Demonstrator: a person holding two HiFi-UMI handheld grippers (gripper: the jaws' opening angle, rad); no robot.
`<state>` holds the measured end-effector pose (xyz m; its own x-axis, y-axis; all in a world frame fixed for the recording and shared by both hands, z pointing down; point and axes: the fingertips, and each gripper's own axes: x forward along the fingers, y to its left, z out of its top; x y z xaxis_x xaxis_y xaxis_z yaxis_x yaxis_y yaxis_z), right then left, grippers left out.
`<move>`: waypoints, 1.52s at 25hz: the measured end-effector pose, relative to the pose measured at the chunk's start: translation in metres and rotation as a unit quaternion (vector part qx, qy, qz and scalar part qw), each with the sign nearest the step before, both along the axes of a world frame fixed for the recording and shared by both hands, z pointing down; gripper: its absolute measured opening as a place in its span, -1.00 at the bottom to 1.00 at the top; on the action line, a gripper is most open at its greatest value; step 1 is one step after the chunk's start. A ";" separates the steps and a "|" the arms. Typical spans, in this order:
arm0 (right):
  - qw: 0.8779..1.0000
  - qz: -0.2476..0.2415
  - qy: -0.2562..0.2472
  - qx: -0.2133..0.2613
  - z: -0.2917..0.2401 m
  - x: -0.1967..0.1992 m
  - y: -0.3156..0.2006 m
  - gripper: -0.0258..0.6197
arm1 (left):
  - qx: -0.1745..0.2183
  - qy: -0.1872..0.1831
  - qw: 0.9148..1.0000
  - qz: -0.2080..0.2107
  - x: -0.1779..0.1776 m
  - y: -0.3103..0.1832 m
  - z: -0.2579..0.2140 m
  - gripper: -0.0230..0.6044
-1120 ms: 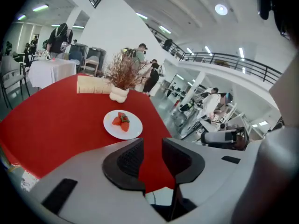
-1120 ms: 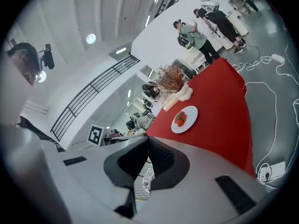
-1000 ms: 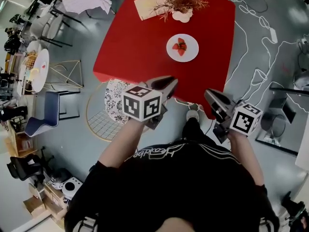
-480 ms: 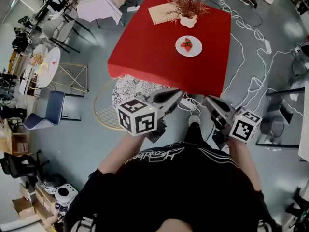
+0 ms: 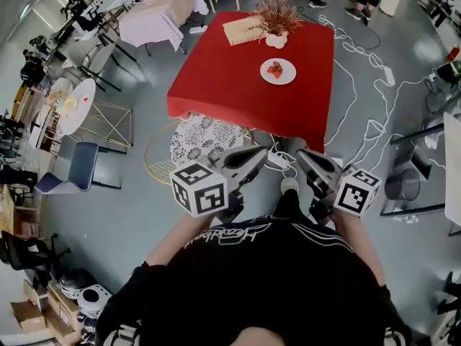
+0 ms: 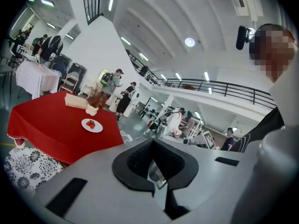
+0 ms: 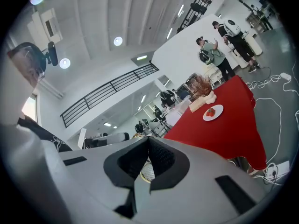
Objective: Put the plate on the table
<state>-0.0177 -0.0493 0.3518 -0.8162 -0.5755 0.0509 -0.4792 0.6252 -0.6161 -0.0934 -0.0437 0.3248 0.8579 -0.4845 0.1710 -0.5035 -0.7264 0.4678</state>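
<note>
Grey floor [image 5: 108,207] strewn with white cables [image 5: 354,78], a white-clothed table [image 5: 155,16] beyond, round ceiling lights [image 6: 189,42] overhead.

My head view looks steeply down over my torso, with the red counter [image 5: 245,71] well ahead. Left and right gripper views face roughly level along their own fingers [image 6: 129,164], far from it. All three share counter and plate [image 5: 277,71].

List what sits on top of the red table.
On the red table: a white plate with something red on it, a dried plant in a white vase, and a tan mat. The plant's sprigs cover part of the mat.
</note>
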 end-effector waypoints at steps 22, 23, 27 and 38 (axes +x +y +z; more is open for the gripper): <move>1.000 0.002 0.027 0.004 0.003 0.000 0.033 -0.90 | 0.003 0.023 1.000 0.017 0.014 0.031 0.000 -0.90; 1.000 0.002 0.027 0.004 0.003 0.001 0.034 -0.90 | 0.002 0.023 1.000 0.017 0.014 0.031 0.000 -0.90; 1.000 -0.001 0.025 0.004 0.004 0.004 0.034 -0.90 | -0.001 0.023 1.000 0.016 0.019 0.030 0.001 -0.90; 1.000 -0.004 0.019 0.002 0.007 0.002 0.029 -0.90 | -0.004 0.019 1.000 0.010 0.018 0.026 0.003 -0.90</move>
